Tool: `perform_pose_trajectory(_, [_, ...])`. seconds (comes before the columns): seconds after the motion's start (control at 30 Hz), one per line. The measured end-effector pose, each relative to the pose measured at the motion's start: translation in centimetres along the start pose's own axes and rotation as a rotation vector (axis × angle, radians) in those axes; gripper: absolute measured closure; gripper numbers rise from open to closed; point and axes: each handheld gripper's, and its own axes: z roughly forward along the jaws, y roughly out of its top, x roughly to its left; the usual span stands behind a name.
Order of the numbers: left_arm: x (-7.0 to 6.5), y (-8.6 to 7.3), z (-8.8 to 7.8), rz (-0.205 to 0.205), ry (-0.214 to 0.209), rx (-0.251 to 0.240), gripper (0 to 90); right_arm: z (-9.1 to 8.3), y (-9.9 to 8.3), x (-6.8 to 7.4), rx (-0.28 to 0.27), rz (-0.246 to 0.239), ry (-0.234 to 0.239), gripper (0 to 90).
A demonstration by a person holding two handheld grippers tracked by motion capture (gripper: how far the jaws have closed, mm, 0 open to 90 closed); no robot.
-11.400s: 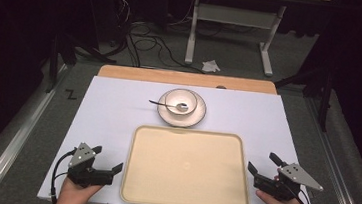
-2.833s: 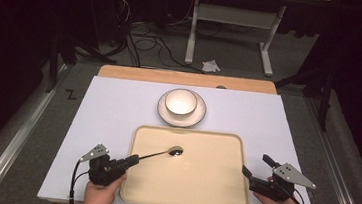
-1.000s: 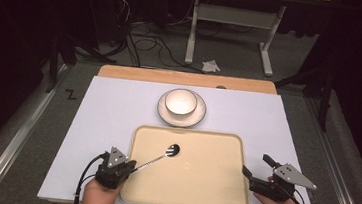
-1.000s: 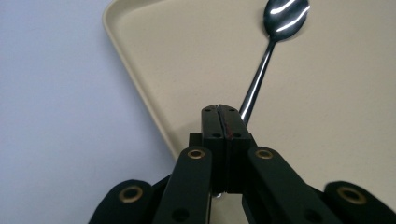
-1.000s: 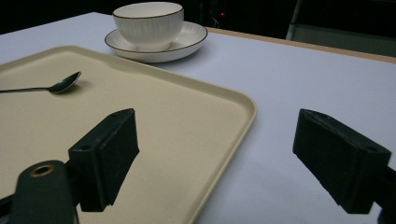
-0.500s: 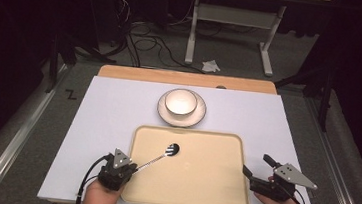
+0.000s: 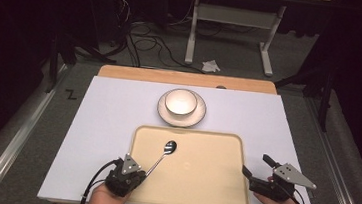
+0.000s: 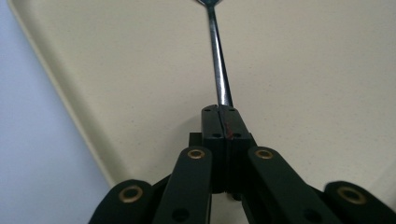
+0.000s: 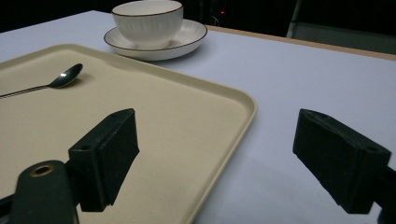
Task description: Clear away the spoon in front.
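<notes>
Left gripper [image 7: 138, 170] clamped on spoon [image 7: 163, 153] handle, bowl end resting on the tray [image 7: 210, 195]. Right gripper [image 9: 224, 158] wide apart, straddling the tray's right edge.

The left gripper [image 7: 138, 170] grips a spoon [image 7: 163, 154] by its handle, bowl end resting on the beige tray [image 7: 201, 184].

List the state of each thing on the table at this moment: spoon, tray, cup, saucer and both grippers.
Spoon: bowl resting on the tray, handle clamped in the left gripper.
Tray: flat on the table, carrying the spoon.
Cup: upright on the saucer.
Saucer: flat on the table beyond the tray, bearing the cup.
Left gripper: shut on the spoon handle.
Right gripper: open, holding nothing, at the tray's right edge.
</notes>
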Motion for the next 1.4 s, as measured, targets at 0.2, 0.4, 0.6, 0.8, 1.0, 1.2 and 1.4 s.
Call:
perform_pose_trajectory(0.2, [-1.0,0.2,0.2,0.032,-0.02,0.005,90.0,0.1,0.0,0.0,-0.002,-0.008,0.001,14.9])
perform_pose_trajectory(0.4, [-0.3,0.5,0.0,-0.022,-0.029,-0.033,90.0,0.1,0.0,0.1,-0.002,-0.009,0.001,14.9])
perform_pose_trajectory(0.6, [0.6,2.9,0.5,-0.061,-0.014,-0.07,90.0,0.1,0.0,0.0,0.0,-0.015,0.0,14.9])
perform_pose_trajectory(0.8, [0.0,5.8,2.9,-0.074,-0.026,-0.09,90.0,0.0,0.0,-0.3,-0.009,-0.004,-0.001,14.9])
perform_pose_trajectory(1.0, [-0.3,6.7,5.4,-0.099,-0.037,-0.058,90.0,-0.2,0.0,-0.4,-0.015,-0.004,-0.002,14.9])
perform_pose_trajectory(1.2, [0.0,6.6,6.1,-0.104,-0.018,-0.033,90.0,-0.4,0.0,-0.5,-0.016,0.001,-0.008,14.9])
perform_pose_trajectory(1.4, [0.4,6.4,5.8,-0.11,-0.01,-0.028,90.0,-0.3,0.0,-0.4,-0.015,-0.007,-0.006,14.9])
